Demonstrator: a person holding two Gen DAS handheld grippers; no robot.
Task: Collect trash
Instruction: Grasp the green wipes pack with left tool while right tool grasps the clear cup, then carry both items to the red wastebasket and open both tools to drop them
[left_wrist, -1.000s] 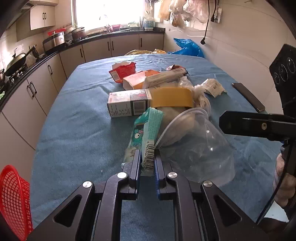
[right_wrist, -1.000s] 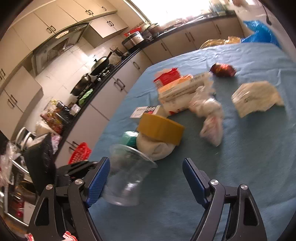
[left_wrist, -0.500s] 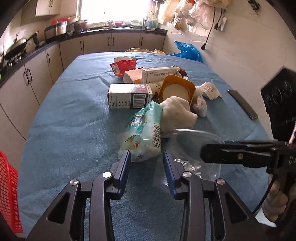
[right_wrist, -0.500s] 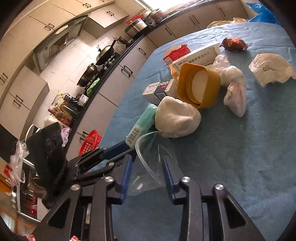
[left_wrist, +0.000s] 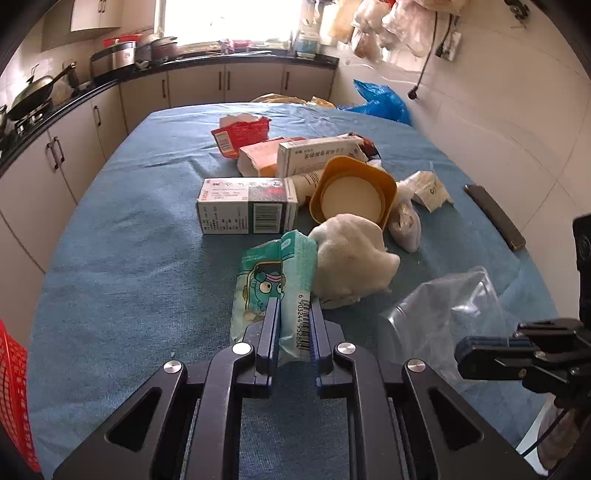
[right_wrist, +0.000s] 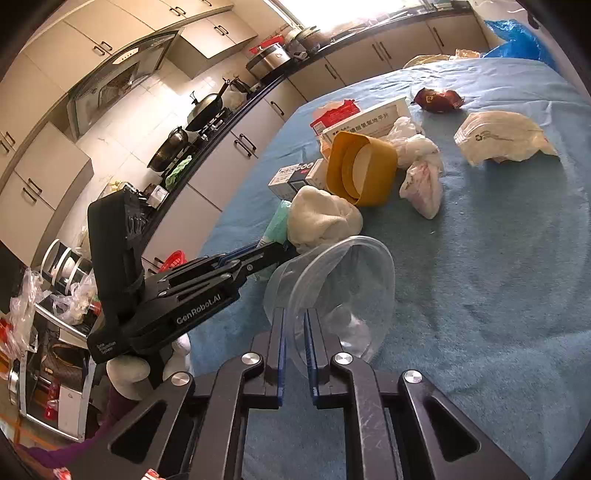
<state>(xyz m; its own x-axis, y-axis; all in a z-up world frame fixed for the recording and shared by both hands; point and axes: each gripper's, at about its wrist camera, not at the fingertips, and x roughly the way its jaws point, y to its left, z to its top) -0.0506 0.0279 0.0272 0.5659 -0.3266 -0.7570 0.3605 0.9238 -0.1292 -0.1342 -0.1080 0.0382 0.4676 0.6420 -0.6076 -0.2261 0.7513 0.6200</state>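
Pinching tissue pack (left_wrist: 275, 291) in left claw (left_wrist: 293, 332), clear cup (right_wrist: 332, 295) in right claw (right_wrist: 294, 334)

Both wrist views look closely down across one blue table (left_wrist: 122, 258).

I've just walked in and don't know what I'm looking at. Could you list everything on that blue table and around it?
table: 1, blue cloth, centre
green wrapper: 1, held in left gripper
clear plastic bag: 1, held in right gripper
white cloth wad: 1, beside wrapper
yellow tub: 1, on its side, mid-table
cartons: 3, white or orange, mid-table
red packet: 1, far side
crumpled white bags: several, right of tub
dark red wrapper: 1, far right
red basket: 1, left of table
left hand-held gripper: shut on wrapper
right hand-held gripper: just closed on bag
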